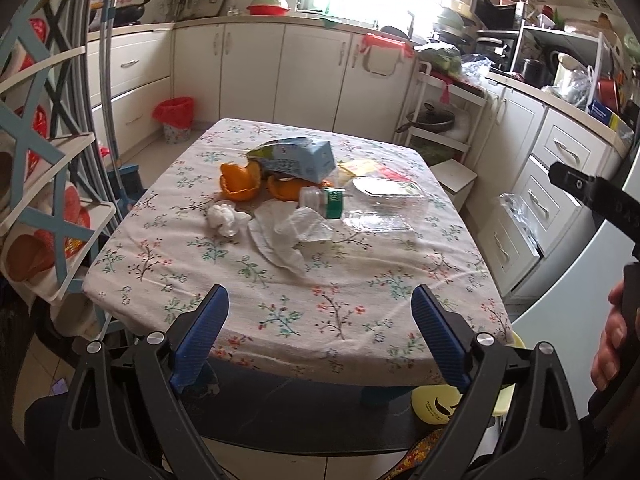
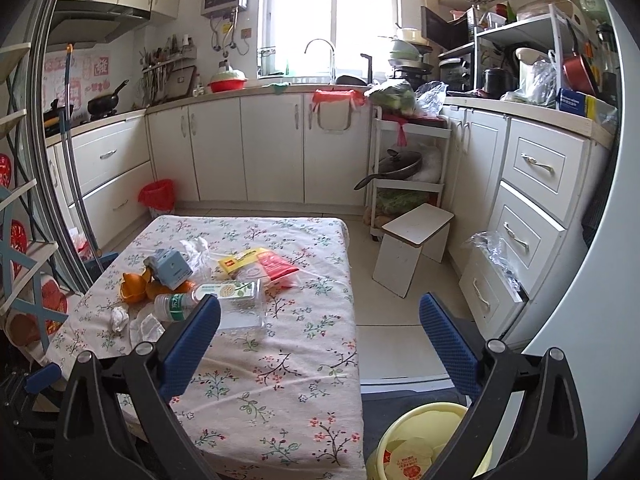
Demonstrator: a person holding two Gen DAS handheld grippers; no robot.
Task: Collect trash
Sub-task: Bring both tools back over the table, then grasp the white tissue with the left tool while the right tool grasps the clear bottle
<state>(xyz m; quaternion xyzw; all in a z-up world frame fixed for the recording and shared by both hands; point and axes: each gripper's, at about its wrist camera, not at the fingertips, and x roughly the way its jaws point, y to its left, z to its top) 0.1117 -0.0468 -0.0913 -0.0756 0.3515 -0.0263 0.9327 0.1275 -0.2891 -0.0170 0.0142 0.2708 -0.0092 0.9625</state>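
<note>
On the floral-cloth desk (image 1: 280, 304) the trash lies in one cluster toward the far half. Leftmost is orange peel (image 1: 239, 184), with a crumpled white tissue (image 1: 224, 218) just in front of it. Next comes a blue carton (image 1: 298, 159) lying on its side, touching the peel, and a loose paper towel (image 1: 286, 232) nearer the front. A plastic bottle (image 1: 324, 200) lies on its side beside a clear plastic tray (image 1: 386, 204); behind it sits a yellow-and-red wrapper (image 2: 264, 266). Both sets of tongs — left tongs (image 1: 320, 300) and right tongs (image 2: 320, 312) — stand wide apart, gripping nothing. A yellow bin (image 2: 416, 444) sits on the floor at the desk's right corner
</note>
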